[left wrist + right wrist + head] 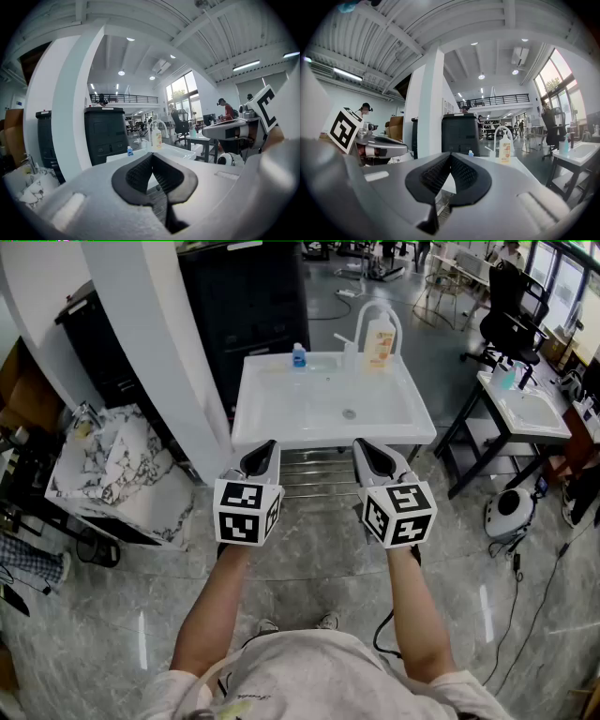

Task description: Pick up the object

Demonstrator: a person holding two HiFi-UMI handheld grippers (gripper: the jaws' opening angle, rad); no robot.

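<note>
Both grippers are held in front of the person's body, side by side and well apart, and each points forward, a little below level, toward a white washbasin [281,418]. On the left gripper [266,450] the two dark ribbed pads are pressed together at their tips, and its own view shows nothing between them [152,157]. On the right gripper [367,448] the jaws are also closed tip to tip with nothing inside, as the right gripper view shows [450,156]. Neither gripper touches the washbasin; both hang just in front of its near edge, above the grey stone floor. Things that can be picked up stand on the far rim of the basin, well apart from the jaws: a small blue bottle [299,355] near the middle of that rim, and a pale orange soap bottle with a pump [380,343] further to the right, with a white tap [348,347] between them. Which of them the task means, I cannot tell. Each gripper view shows both bottles beyond the closed jaws, the blue one [130,151] [470,153] and the soap bottle [157,138] [504,149]. A white pillar [159,343] and a black cabinet [248,306] stand behind the basin to the left, and a second washbasin [534,418] stands on a dark frame at the right.
</note>
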